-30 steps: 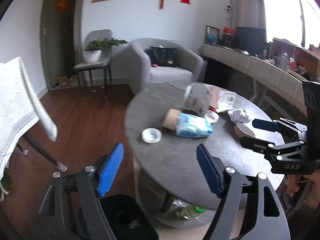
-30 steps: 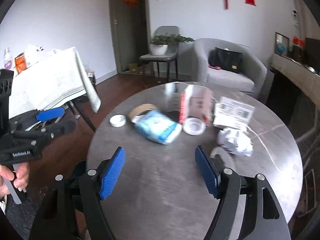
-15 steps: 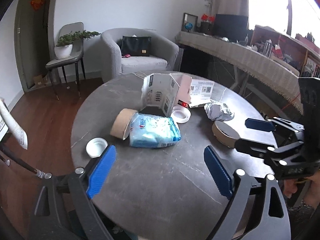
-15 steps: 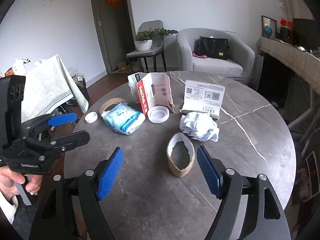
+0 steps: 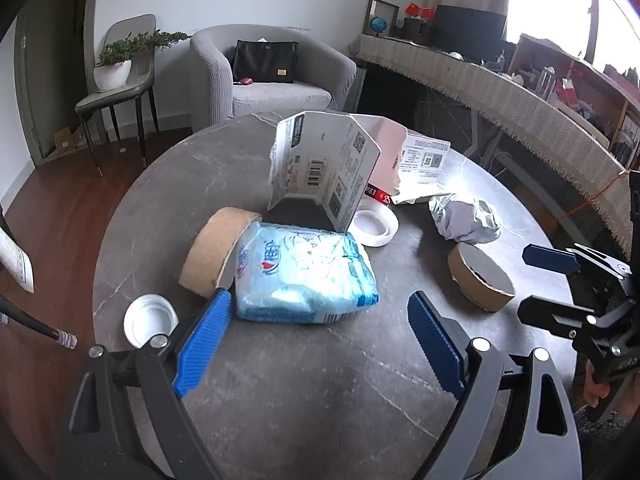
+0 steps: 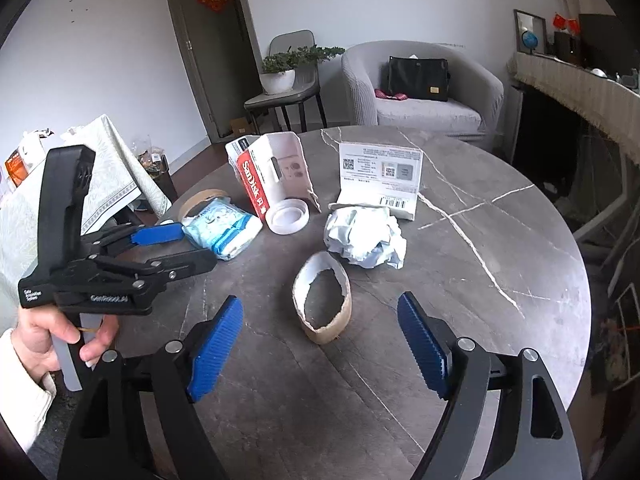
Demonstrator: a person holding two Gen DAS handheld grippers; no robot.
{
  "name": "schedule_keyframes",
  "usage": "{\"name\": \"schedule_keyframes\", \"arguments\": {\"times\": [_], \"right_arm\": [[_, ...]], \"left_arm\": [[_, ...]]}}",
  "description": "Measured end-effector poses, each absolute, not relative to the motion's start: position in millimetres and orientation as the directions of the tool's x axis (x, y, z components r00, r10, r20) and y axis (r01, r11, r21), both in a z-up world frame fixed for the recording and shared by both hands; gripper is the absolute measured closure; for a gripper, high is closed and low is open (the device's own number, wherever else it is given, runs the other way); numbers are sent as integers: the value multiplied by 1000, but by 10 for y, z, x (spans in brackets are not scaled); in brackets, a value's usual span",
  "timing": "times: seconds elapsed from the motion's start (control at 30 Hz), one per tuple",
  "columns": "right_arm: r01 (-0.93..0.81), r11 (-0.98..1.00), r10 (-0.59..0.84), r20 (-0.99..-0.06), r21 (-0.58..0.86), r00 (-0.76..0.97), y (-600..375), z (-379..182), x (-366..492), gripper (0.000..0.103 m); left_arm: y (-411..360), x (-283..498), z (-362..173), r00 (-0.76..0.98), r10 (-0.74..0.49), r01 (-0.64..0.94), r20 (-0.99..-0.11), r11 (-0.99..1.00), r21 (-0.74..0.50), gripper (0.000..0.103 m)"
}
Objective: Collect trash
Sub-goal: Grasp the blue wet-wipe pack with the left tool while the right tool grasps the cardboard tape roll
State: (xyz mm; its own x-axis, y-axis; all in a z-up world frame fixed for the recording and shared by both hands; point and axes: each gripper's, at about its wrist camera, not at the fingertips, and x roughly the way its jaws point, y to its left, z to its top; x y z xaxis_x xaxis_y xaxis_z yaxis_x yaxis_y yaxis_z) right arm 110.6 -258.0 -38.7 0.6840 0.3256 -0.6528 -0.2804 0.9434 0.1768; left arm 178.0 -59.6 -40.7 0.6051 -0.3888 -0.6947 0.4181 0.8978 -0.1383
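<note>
Trash lies on a round grey marble table [image 5: 320,400] [image 6: 500,240]. A blue-white tissue pack [image 5: 304,276] [image 6: 224,228] lies just ahead of my open, empty left gripper [image 5: 316,344]. A squashed cardboard ring [image 6: 322,300] [image 5: 480,276] lies just ahead of my open, empty right gripper [image 6: 320,344]. Crumpled paper [image 6: 366,240] [image 5: 464,220], an open white SanDisk box [image 6: 276,172] [image 5: 320,168], a white tape roll [image 6: 288,216] [image 5: 374,226], a brown tape ring [image 5: 214,252] and a white lid [image 5: 150,320] lie around them.
A white labelled card box [image 6: 380,176] stands behind the crumpled paper. A grey armchair [image 6: 420,92] with a black bag, a chair with a potted plant [image 6: 280,76], a cloth-covered table [image 6: 100,168] at left and a long fringed counter [image 5: 520,104] surround the table.
Both grippers have moved in over the table and closer to the trash. The tissue pack and the cardboard ring now sit larger, just ahead of the open fingers.
</note>
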Motion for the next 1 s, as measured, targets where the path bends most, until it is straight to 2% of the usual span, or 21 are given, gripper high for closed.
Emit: {"name": "schedule_keyframes", "arguments": {"times": [0.23, 0.33, 0.4, 0.5, 0.7, 1.0], "right_arm": [[-278, 942, 329, -672, 187, 664, -2579, -449, 1141, 22], [-282, 941, 332, -678, 188, 656, -2541, -461, 1162, 22], [-286, 940, 332, -684, 185, 650, -2507, -469, 1172, 33], [-281, 943, 323, -700, 179, 637, -2463, -504, 1217, 40], [-261, 955, 283, -711, 144, 643, -2404, -530, 1257, 52], [-243, 966, 230, -718, 87, 657, -2338, -534, 1309, 66]], "left_arm": [[-633, 1897, -443, 588, -342, 394, -733, 913, -110, 12], [-636, 1923, -428, 583, -337, 387, -739, 915, -113, 18], [-652, 1934, -428, 587, -322, 384, -743, 919, -95, 22], [-665, 1943, -422, 596, -310, 376, -741, 923, -84, 25], [-635, 1930, -403, 597, -322, 370, -735, 923, -104, 31], [-541, 1734, -289, 591, -389, 393, -706, 904, -169, 32]]}}
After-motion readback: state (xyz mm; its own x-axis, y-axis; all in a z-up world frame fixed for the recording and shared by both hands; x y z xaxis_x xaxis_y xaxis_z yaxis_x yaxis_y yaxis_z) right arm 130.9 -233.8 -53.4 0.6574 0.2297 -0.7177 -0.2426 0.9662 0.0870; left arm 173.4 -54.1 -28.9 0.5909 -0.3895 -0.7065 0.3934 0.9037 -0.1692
